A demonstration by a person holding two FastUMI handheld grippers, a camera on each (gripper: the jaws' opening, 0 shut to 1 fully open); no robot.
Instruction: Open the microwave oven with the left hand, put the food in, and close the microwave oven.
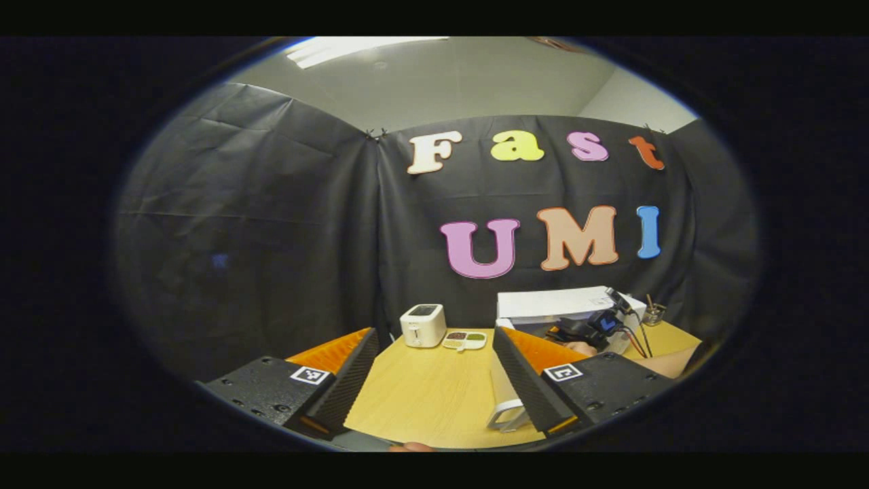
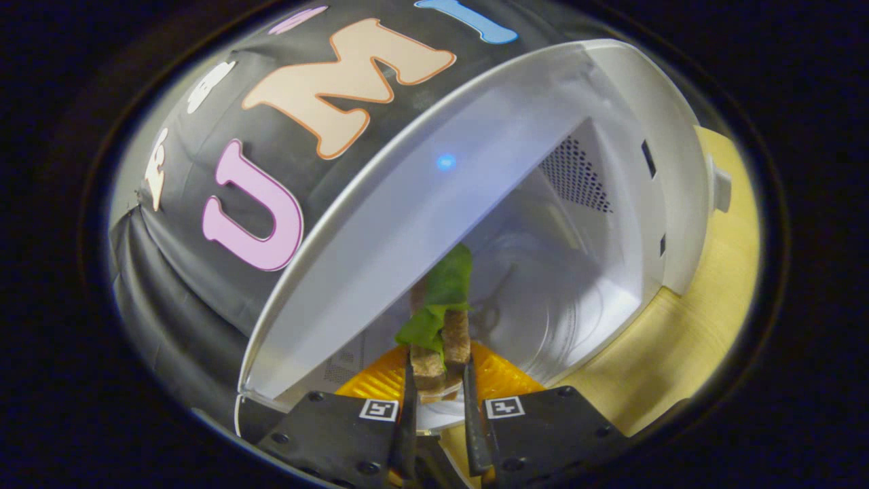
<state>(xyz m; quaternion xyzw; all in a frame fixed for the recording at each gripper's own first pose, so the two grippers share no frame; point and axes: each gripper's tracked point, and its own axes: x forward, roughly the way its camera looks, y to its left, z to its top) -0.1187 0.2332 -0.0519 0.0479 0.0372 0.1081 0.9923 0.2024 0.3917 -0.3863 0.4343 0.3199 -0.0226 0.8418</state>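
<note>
In the right gripper view my right gripper [image 2: 438,384] is shut on the food, a sandwich [image 2: 445,326] of brown bread with a green leaf. It is held at the mouth of the open white microwave [image 2: 631,170], just before the glass turntable [image 2: 550,319]. In the left gripper view my left gripper [image 1: 434,331] stands open over the wooden table [image 1: 421,401] with nothing between its fingers. Just inside its right finger shows the open microwave door [image 1: 502,390], edge-on with its handle low. The white microwave [image 1: 557,303] stands at the back right, and the right gripper [image 1: 590,329] reaches into it.
A white toaster [image 1: 423,325] and a small divided dish [image 1: 465,339] stand at the back of the table. A forearm [image 1: 669,363] lies along the right side. A small pot of sticks [image 1: 653,314] sits beyond the microwave. Black cloth walls close the booth.
</note>
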